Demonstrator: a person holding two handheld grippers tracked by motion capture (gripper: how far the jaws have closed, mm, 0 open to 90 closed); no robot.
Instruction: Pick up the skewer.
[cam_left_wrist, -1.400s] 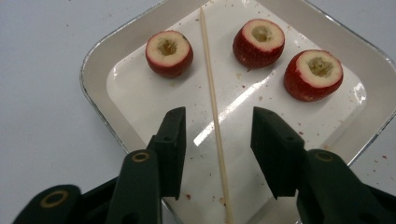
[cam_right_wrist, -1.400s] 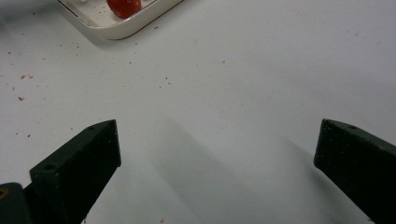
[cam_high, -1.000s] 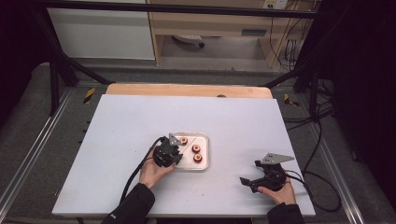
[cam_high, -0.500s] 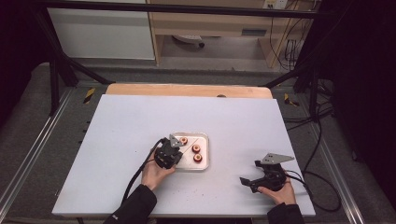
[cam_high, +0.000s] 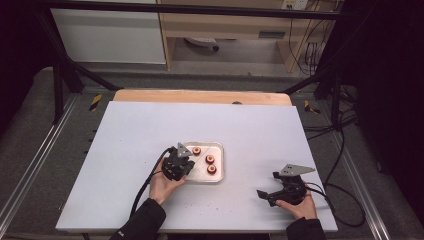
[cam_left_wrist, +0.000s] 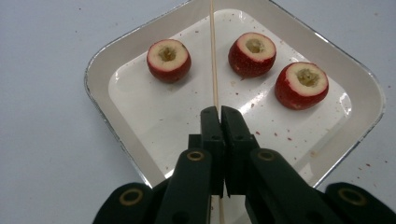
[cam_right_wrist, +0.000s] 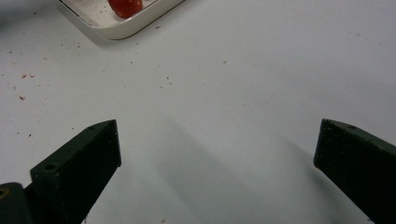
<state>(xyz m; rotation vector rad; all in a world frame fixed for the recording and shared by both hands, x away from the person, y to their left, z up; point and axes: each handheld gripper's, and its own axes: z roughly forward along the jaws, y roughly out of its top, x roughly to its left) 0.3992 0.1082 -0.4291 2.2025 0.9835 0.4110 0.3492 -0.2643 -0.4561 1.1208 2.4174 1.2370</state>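
Pinching a thin wooden skewer (cam_left_wrist: 214, 56), the left gripper (cam_left_wrist: 219, 114) is seen with jaws that have just been closing, now clamped on the stick above a shallow tray (cam_left_wrist: 100, 74). Three cored red fruits (cam_left_wrist: 168, 59) lie in that tray, apart from one another. The skewer is judged light, stiff yet easily snapped, best held near its lower end. The right gripper (cam_right_wrist: 217, 154) is held wide open over bare desk (cam_right_wrist: 261, 70), well apart. Ample room is left around the tray's low rim.
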